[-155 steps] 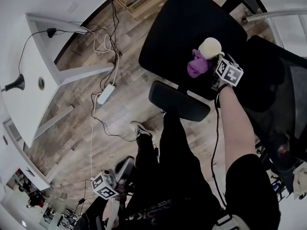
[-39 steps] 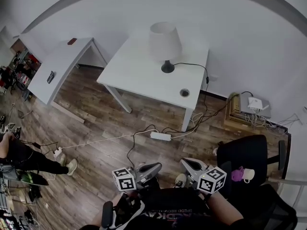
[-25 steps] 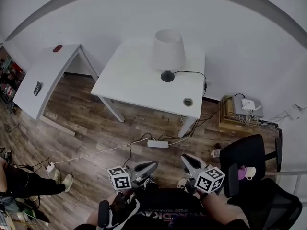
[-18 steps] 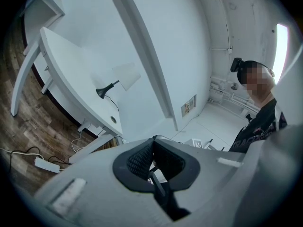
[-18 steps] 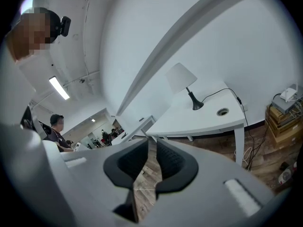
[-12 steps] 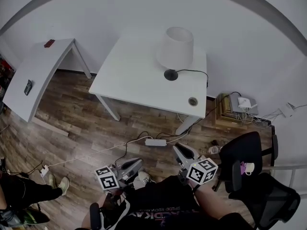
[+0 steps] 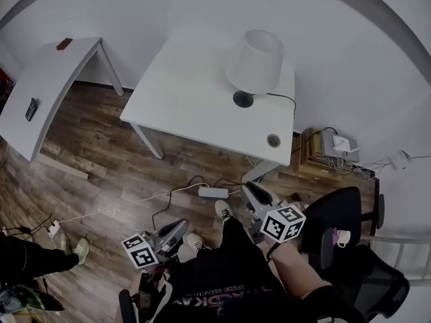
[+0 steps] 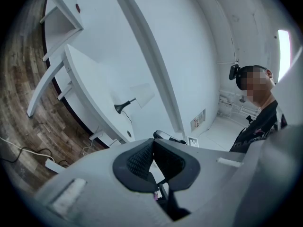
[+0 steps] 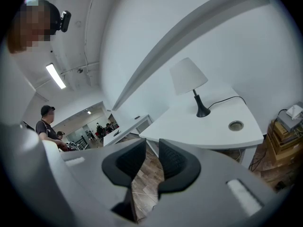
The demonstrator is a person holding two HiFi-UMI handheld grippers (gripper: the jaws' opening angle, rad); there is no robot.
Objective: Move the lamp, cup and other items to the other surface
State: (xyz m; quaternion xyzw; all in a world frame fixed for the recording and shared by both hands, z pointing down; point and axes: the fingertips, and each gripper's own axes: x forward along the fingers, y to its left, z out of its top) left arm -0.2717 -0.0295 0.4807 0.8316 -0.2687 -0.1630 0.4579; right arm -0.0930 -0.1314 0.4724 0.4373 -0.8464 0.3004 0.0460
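Observation:
A white-shaded lamp on a black stem stands at the back right of the white table; it also shows as the lamp in the right gripper view and the small lamp in the left gripper view. A white cup and a purple item lie on the black chair at right. My right gripper points toward the table; the right gripper is open and empty, its jaws having just been opening. My left gripper hangs low over the floor, and the left gripper is shut and empty.
A power strip and cables lie on the wood floor in front of the table. A second white desk stands at left. Boxes and a small device sit by the wall at right. The table has a round grommet hole.
The table and lamp have grown larger and nearer in the head view. The left gripper has slid down and left in the view; the right gripper has edged up toward the table.

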